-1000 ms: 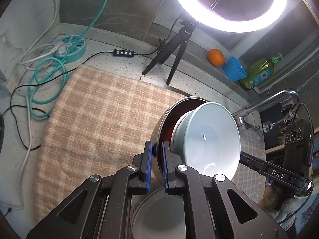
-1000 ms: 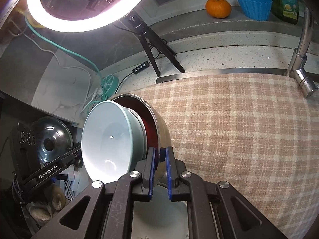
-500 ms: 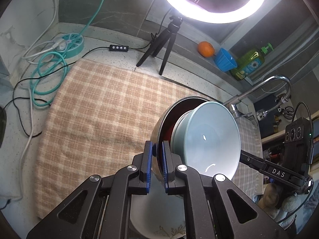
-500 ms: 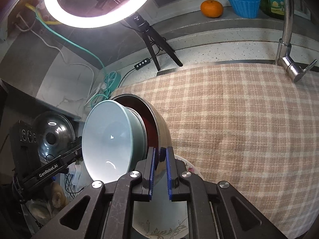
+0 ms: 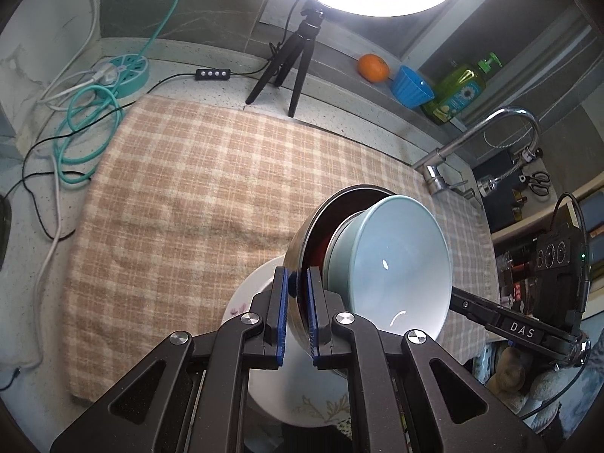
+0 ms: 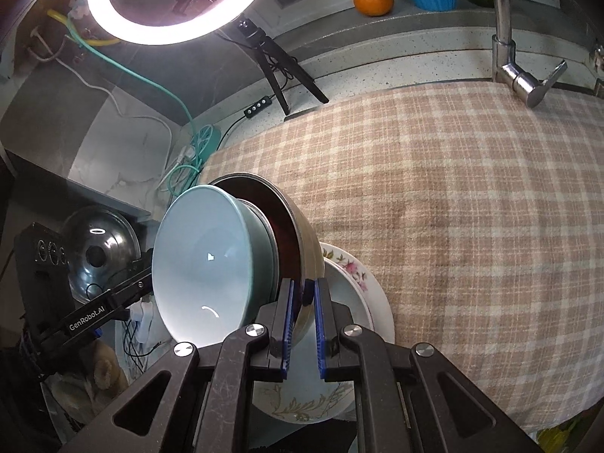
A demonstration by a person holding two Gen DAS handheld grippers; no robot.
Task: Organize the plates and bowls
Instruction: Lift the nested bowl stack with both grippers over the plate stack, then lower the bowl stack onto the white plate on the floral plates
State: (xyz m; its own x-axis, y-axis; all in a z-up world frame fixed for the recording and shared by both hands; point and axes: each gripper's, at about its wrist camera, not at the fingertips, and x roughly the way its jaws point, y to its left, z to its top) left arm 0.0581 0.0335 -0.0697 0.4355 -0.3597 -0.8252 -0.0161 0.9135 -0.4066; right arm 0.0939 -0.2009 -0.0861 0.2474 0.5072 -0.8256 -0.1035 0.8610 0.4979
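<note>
Two grippers, left gripper (image 5: 298, 317) and right gripper (image 6: 304, 326), clamp a metal bowl (image 5: 302, 238) holding a pale-blue bowl (image 5: 396, 268).

counter (image 5: 211, 60) | checked cloth (image 5: 211, 188) on it | floral plate (image 6: 355, 287) on cloth

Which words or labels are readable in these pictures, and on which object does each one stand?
"DAS": on the right gripper arm, seen from the left wrist view.
"GenRobot.AI": on the left gripper arm, seen from the right wrist view.
Green soap bottle: label too blurred to read.
</note>
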